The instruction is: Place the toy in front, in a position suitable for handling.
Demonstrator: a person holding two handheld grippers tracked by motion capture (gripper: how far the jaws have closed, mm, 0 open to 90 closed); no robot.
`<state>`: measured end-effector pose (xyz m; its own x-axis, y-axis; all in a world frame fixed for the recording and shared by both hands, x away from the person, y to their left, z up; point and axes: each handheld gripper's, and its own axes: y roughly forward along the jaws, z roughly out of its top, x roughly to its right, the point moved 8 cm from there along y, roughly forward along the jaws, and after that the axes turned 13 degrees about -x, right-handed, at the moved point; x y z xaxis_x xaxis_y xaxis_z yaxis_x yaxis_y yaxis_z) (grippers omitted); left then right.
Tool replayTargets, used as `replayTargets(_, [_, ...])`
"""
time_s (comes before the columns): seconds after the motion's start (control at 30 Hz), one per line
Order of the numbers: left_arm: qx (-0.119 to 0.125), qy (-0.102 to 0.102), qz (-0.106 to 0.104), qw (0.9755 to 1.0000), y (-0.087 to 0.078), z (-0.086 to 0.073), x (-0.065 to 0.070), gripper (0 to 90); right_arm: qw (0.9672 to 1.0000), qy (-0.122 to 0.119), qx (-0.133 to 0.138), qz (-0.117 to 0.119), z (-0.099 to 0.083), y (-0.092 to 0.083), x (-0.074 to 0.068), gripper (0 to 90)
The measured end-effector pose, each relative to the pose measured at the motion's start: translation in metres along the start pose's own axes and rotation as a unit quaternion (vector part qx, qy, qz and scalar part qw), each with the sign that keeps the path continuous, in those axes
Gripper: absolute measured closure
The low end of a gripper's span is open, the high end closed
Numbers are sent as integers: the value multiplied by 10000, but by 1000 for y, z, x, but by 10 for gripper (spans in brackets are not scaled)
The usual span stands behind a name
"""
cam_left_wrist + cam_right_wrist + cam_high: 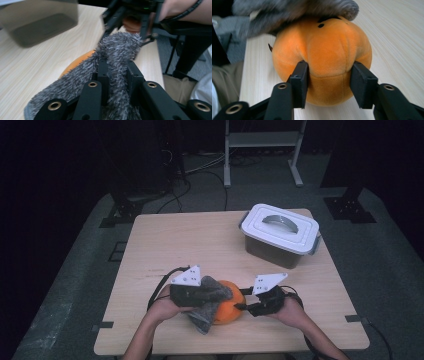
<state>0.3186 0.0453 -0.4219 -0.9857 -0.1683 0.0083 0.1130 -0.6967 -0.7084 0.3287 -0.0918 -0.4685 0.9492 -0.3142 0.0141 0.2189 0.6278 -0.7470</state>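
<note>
You're working at a pale wood table (165, 245) on grey carpet, with the room behind it dark; a metal frame (262, 150) stands at the back and cables (200, 175) trail across the floor.

Count it up: 1 orange plush ball (231, 309), 1 grey fuzzy cloth (207, 302), 1 lidded bin (280, 235), 2 grippers.

The ball sits near the table's front edge, between your hands, with the cloth draped over its left side and top.

Your left gripper (200, 295) is clamped tight on the cloth (117, 62); a thick fold of fuzz is squeezed between the jaws.

Your right gripper (245, 306) has its jaws about halfway, one on each side of the ball (322, 52), and the pads dent the plush, so it has hold of the ball.

The bin is well apart at the far right, its lid on.

The cloth hides part of the ball, and 2 black marks (322, 23) peek out at the cloth's edge. The left gripper view is blurred at the top, where your right gripper (130, 17) shows. Your forearms are cut off at the bottom.
</note>
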Motion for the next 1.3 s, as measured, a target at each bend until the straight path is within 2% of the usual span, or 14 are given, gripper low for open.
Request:
replayTargets(0.07, [-209,79,31,9997,7,-4,3,772,9998,202,-12,69,5,2,0,546])
replayTargets(0.2, [-162,-15,-18,9999,9,-11,2,772,9995,286,-27,112,3,3,2,565])
replayTargets(0.27, [-145,-71,-15,9999,8,-20,2,772,9989,425,-1,189,0,2,5,573])
replayTargets(0.4, [-166,-153,-1,9997,5,-33,3,771,9986,473,-5,220,-1,2,6,572])
replayTargets(0.43, [-218,-181,35,9996,2,-40,4,771,9984,510,11,241,0,2,7,572])
replayTargets(0.57, [-268,-231,84,9993,-2,-49,5,771,9983,524,25,240,2,2,5,572])
replayTargets(0.63, [-278,-162,114,9994,-4,-48,9,771,9984,513,53,228,3,2,4,573])
replayTargets(0.73, [-272,26,86,9996,-2,-37,18,771,9984,516,90,215,7,3,1,573])
replayTargets(0.77, [-336,167,92,9993,0,-29,21,771,9983,522,94,232,9,5,-1,573])
replayTargets(0.87, [-405,238,54,9989,4,-26,22,770,9984,518,57,222,10,8,-3,575])
replayTargets(1.07, [-429,153,-2,9990,6,-36,20,771,9980,566,29,281,4,7,1,578])
replayTargets(1.2, [-389,-96,-29,9992,-2,-58,18,770,9980,559,15,279,3,7,2,578])
replayTargets(1.23, [-389,-96,-29,9992,-2,-58,18,770,9980,559,15,279,3,7,2,578])
replayTargets(1.3, [-353,-235,21,9991,-8,-65,16,770,9984,520,10,230,5,7,1,578])
